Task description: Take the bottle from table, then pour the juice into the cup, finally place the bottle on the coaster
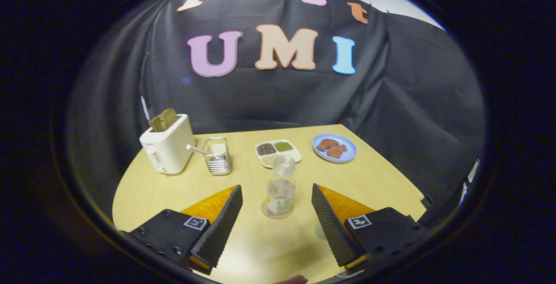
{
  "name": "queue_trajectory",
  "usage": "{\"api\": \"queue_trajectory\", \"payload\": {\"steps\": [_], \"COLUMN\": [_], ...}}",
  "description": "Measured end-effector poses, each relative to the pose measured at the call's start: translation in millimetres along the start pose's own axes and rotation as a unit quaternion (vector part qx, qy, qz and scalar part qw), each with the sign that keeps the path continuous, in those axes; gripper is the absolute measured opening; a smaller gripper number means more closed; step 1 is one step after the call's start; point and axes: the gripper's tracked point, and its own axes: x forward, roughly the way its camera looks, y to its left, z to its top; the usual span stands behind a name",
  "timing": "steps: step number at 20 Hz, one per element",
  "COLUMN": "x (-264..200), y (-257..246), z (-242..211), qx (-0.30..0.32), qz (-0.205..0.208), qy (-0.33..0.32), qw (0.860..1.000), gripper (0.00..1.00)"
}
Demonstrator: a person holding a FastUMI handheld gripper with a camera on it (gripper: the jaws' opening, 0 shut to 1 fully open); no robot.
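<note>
Jaws stand apart, gripper (pixel 276 206) empty; bottle (pixel 281 188) sits upright on coaster (pixel 266 211) between the fingers. Risk: a careless sideways move could topple it.

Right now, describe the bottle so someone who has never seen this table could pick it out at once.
On the pale wooden table, look in front of the white sectioned tray of grains. There a clear plastic bottle stands upright on a round coaster, between the open jaws of the gripper, touching neither. It is the only see-through, tall thing; the white toaster and blue plate are opaque.
</note>
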Motion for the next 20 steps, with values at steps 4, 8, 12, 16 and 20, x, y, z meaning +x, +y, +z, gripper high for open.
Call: {"api": "queue_trajectory", "payload": {"steps": [4, 8, 12, 16, 20], "x": [-16.9, -28.6, -38.7, -46.7, -49.2], "y": [6.6, -15.6, -20.2, -29.7, -31.2], "z": [33.4, 48.7, 60.4, 69.0, 68.1], "qx": [0.012, 0.004, 0.007, 0.004, -0.012], "qz": [0.052, 0.051, 0.073, 0.078, 0.082], "qy": [-0.034, -0.047, -0.057, -0.066, -0.064], "qw": [0.998, 0.998, 0.996, 0.995, 0.994], "gripper": [1.0, 1.0, 1.0, 1.0, 1.0]}}
